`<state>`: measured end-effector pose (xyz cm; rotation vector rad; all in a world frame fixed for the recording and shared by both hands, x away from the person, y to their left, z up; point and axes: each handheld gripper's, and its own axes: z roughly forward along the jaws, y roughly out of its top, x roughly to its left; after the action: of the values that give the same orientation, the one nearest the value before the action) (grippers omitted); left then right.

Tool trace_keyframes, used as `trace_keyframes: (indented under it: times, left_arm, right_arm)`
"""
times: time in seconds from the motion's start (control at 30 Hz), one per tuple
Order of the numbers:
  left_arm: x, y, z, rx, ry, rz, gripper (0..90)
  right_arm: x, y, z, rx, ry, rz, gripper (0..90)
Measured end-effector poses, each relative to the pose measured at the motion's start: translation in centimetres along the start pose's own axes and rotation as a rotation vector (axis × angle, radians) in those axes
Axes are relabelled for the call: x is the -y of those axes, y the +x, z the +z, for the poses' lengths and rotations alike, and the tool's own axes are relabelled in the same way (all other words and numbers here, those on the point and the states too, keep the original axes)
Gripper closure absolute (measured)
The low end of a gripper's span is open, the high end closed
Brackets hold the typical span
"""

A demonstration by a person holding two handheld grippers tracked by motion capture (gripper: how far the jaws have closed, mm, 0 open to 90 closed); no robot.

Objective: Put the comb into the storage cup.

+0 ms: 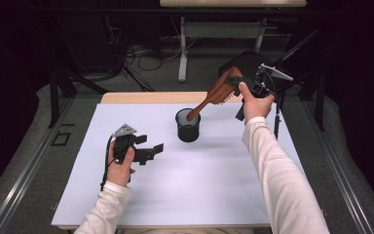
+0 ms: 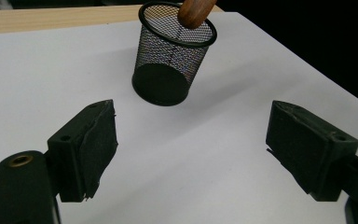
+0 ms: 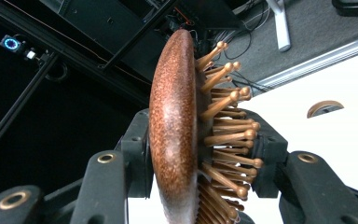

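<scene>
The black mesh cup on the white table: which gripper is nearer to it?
Left. The left gripper rests open on the table just beside the black mesh cup, not touching it. The right gripper is raised beyond the cup, clamping the brown wooden hairbrush, whose handle dips into it.

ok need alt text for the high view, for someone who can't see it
A person's right gripper holds a wooden hairbrush by its head, tilted, with the handle end dipped into a black mesh cup on a white table. The left gripper rests open on the table, apart from the cup.
</scene>
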<state>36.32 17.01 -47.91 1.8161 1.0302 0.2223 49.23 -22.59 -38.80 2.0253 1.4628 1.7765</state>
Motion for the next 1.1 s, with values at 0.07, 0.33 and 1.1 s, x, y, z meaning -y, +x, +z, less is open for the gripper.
trace_keyframes:
  times: [0.07, 0.33, 1.1]
  left_arm:
    - [0.0, 0.0, 0.0, 0.0, 0.002, 0.0, 16.5]
    - [0.0, 0.0, 0.0, -0.001, 0.002, 0.0, 16.5]
    - [0.0, 0.0, 0.2, -0.002, 0.009, 0.004, 16.5]
  right_arm:
    - [0.1, 0.1, 0.2, 0.004, -0.001, -0.006, 51.0]
    - [1.0, 0.5, 1.0, 0.005, 0.012, -0.031, 51.0]
    - [2.7, 1.0, 2.8, 0.022, 0.039, -0.076, 51.0]
